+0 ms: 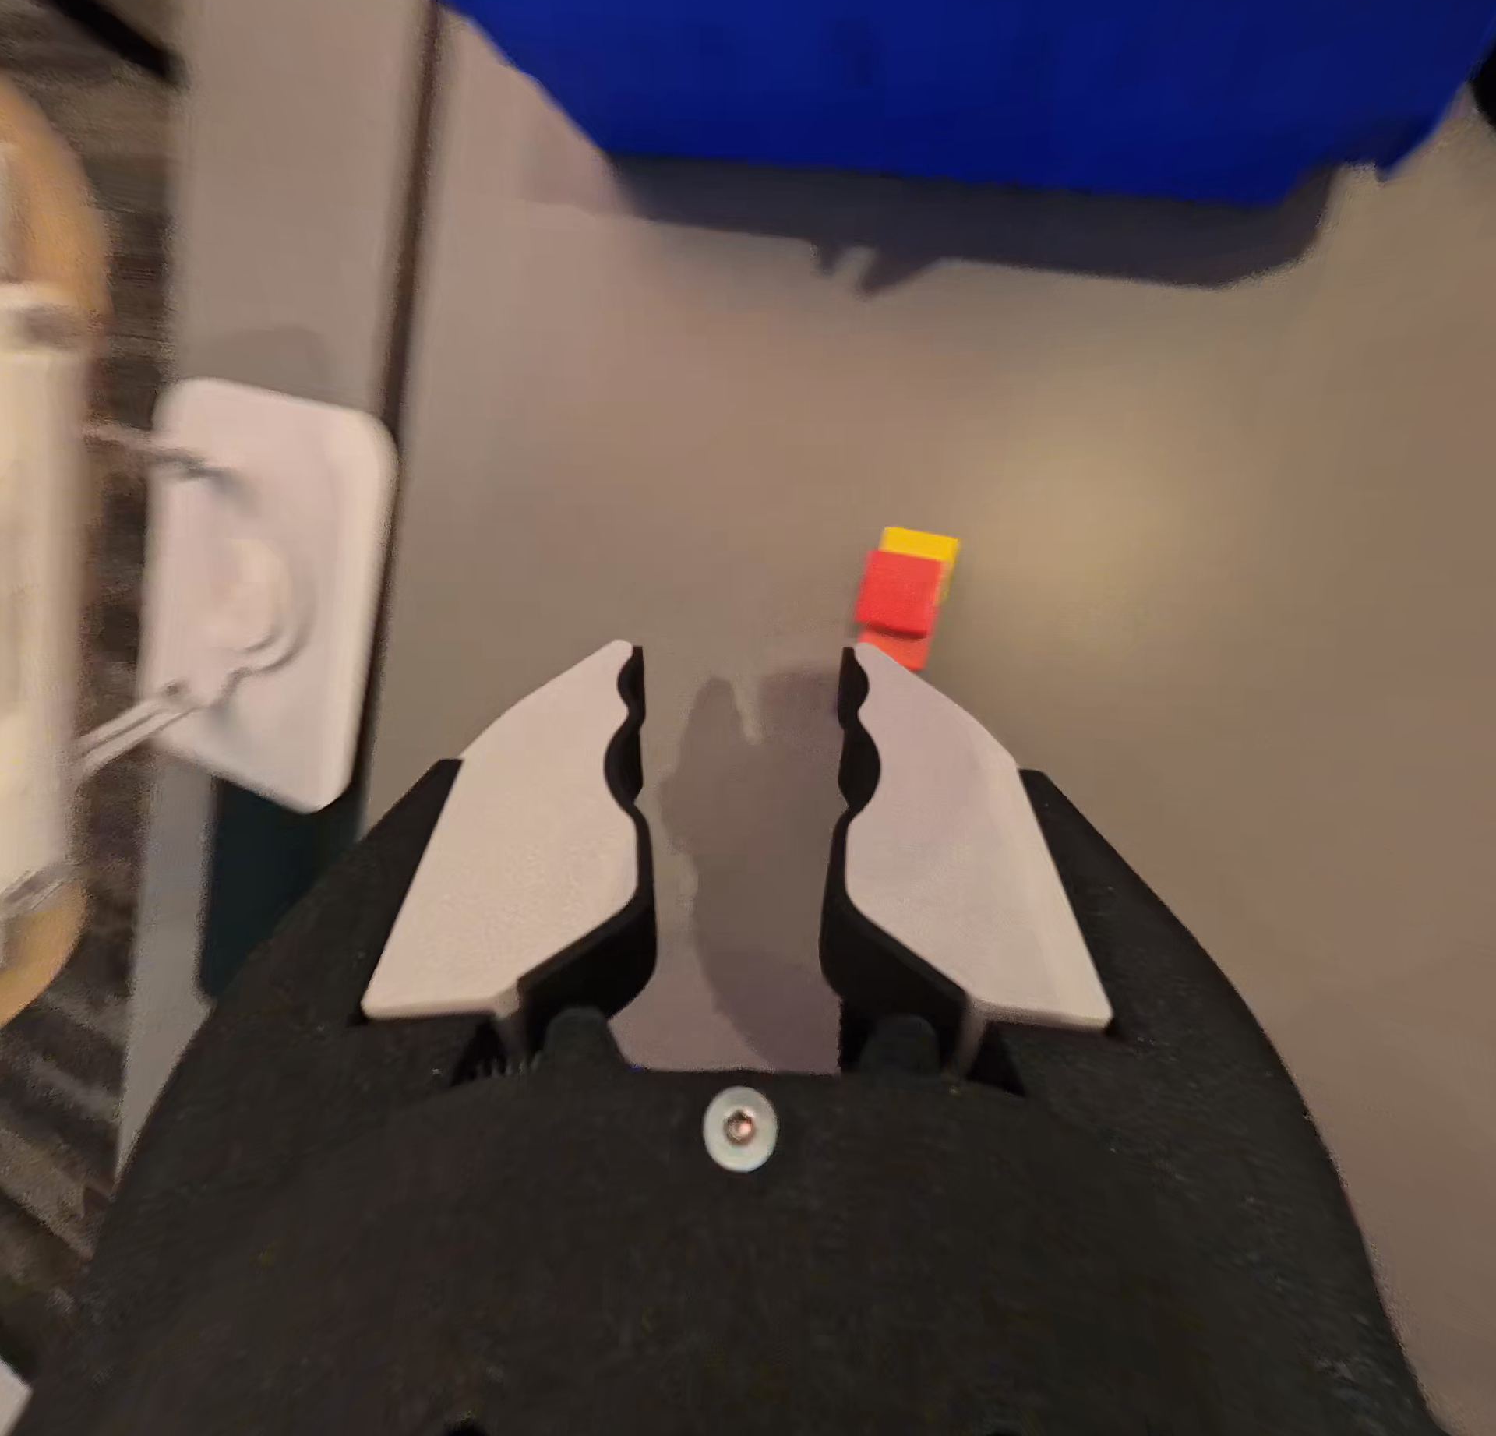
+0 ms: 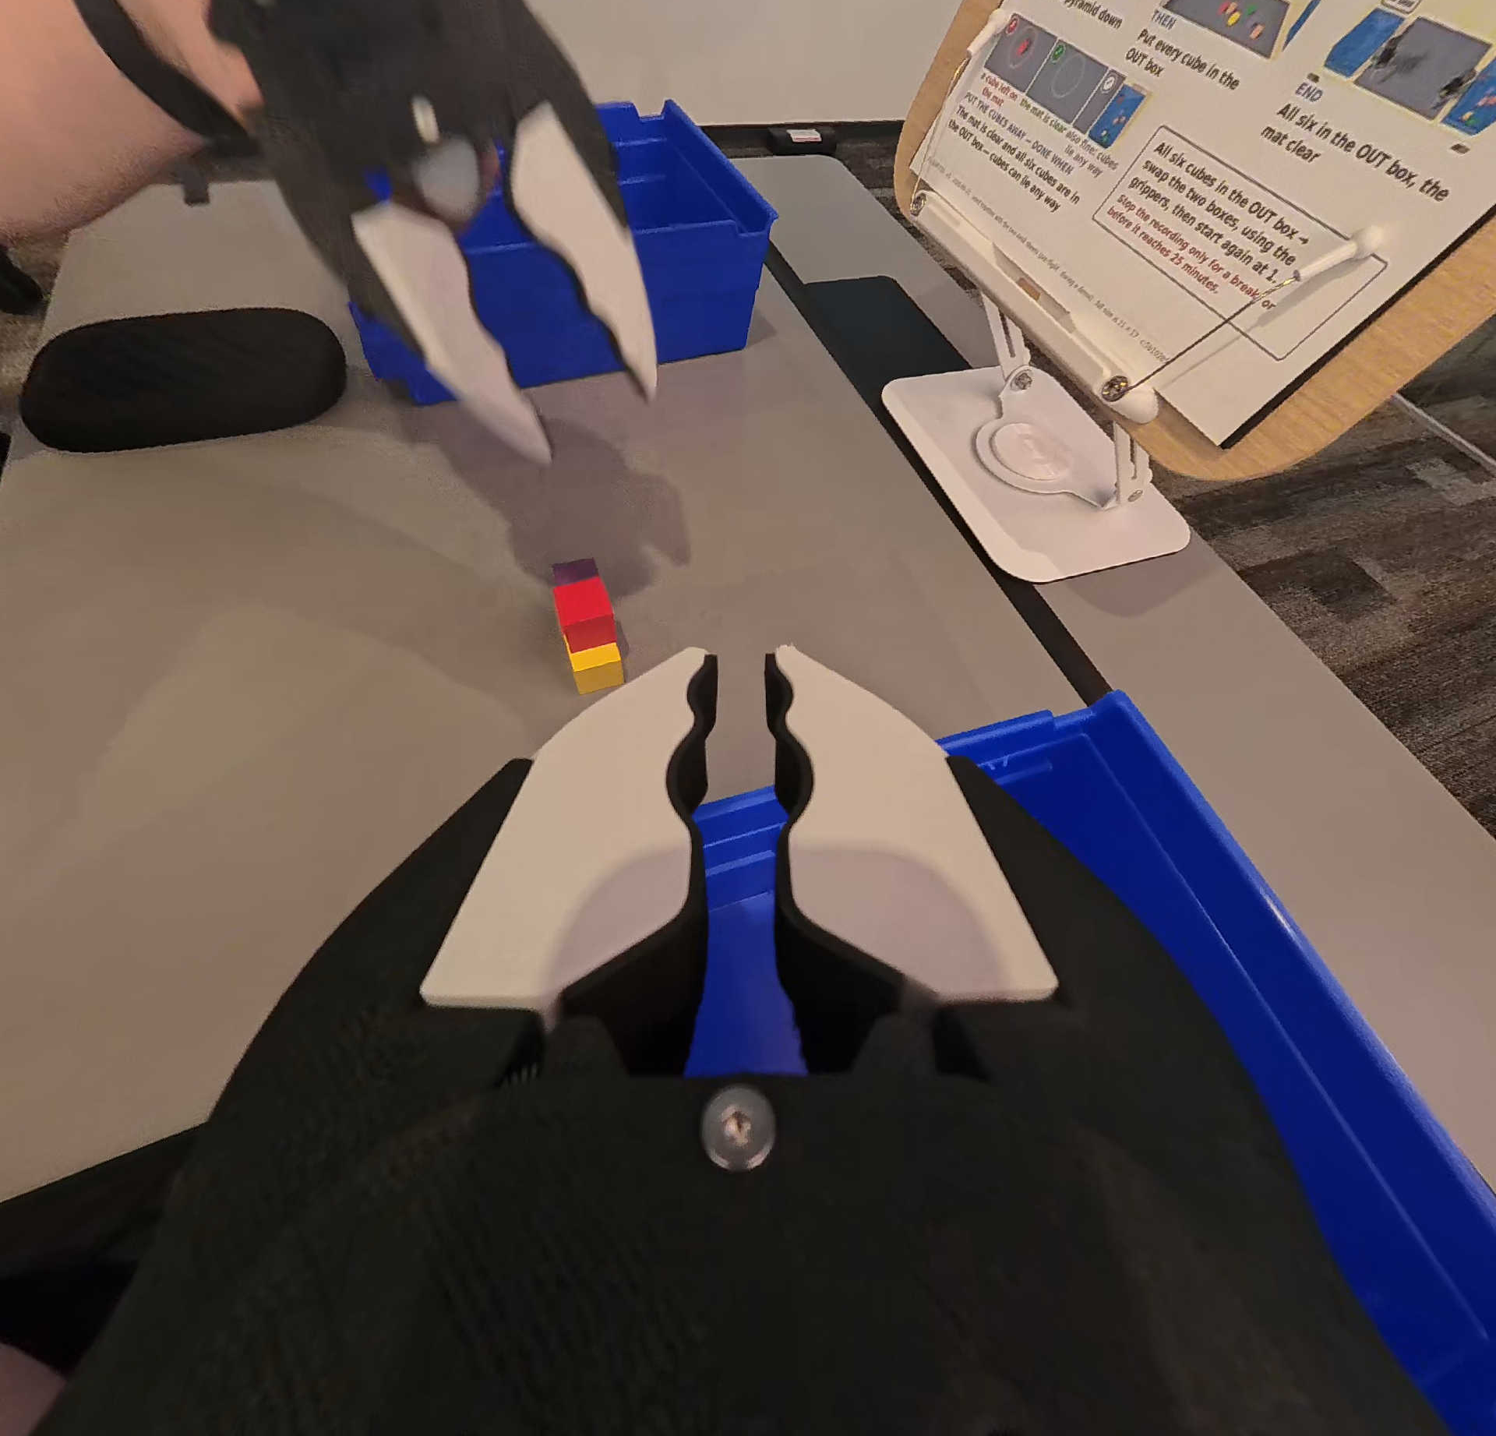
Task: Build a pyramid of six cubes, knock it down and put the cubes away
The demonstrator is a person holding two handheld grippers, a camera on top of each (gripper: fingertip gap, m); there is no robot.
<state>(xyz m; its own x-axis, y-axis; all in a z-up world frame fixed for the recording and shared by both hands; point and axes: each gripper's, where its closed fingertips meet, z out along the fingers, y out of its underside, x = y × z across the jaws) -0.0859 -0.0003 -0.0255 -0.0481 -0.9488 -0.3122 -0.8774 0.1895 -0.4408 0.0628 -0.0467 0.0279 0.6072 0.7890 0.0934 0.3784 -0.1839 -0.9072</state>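
Right gripper (image 2: 741, 654) nearest, empty, jaws a narrow gap apart, poised over the near blue bin (image 2: 1198, 895), whose contents are hidden behind the fingers. Just ahead and slightly left of those fingertips, on the grey mat (image 2: 243, 709), a short row of cubes running lengthwise away from the gripper: yellow cube (image 2: 597, 667) closest, a red cube (image 2: 584, 610) raised above the row with another red face just beneath it, purple cube (image 2: 575, 571) at the far end; exact count hard to make out, since the cubes overlap. Beyond the row, left gripper (image 2: 599, 418) in mid-air, motion-blurred, fingers spread wide and empty, tips angled down toward the mat. Behind it, second blue bin (image 2: 696, 264), interior not visible. To the right, white stand (image 2: 1036, 466) holding an instruction board (image 2: 1214, 142), cut off by the frame edge. Far left, black padded case (image 2: 178, 377). From the left wrist view, the same cubes just ahead and right of the fingertips, yellow farthest, purple hidden; blue bin beyond, its top cut off.
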